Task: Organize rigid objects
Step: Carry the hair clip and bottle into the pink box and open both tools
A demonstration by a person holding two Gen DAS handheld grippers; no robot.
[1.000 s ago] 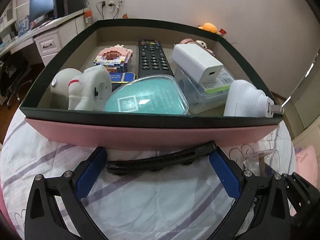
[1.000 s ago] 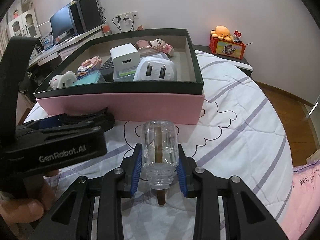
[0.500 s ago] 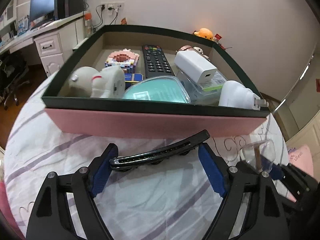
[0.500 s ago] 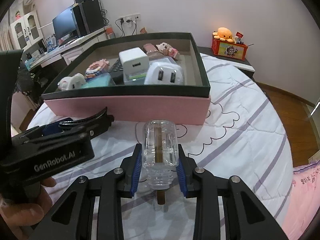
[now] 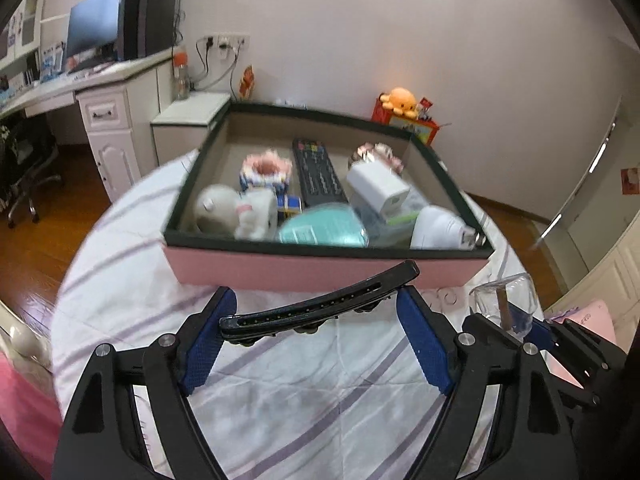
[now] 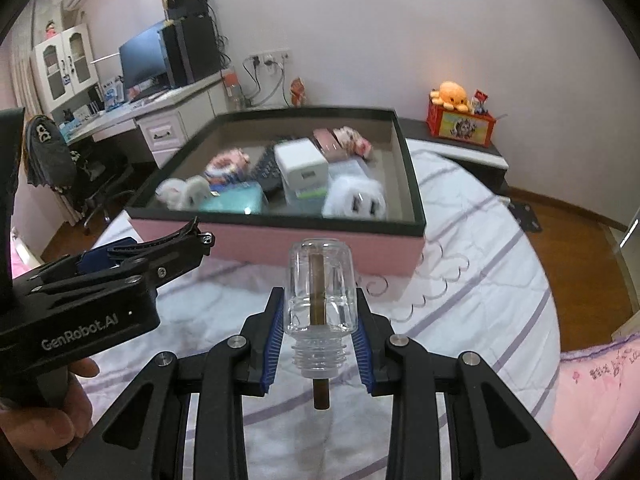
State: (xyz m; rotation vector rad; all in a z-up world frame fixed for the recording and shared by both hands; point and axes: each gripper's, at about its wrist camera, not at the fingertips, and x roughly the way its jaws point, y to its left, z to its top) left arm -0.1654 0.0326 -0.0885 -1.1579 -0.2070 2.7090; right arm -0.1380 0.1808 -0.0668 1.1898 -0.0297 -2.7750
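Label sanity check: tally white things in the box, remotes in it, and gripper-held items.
White things: 3 (round toy figure, cube charger, plug adapter)
Black remote control: 1
Held: 2 (long black hair clip, left gripper; clear screw-neck bottle, right gripper)
Total: 6

Packed items crowd the front of the box [image 6: 280,236], leaving open floor only along its back wall, behind the remote [image 5: 316,172].

Orange octopus plush [image 6: 453,94] atop red box [image 6: 460,123] by the wall. Dark monitor [image 6: 143,57] on white table [image 6: 132,114]. Office chair [image 5: 28,160] on wood floor [image 5: 36,240]. Striped white bedspread [image 6: 480,272].
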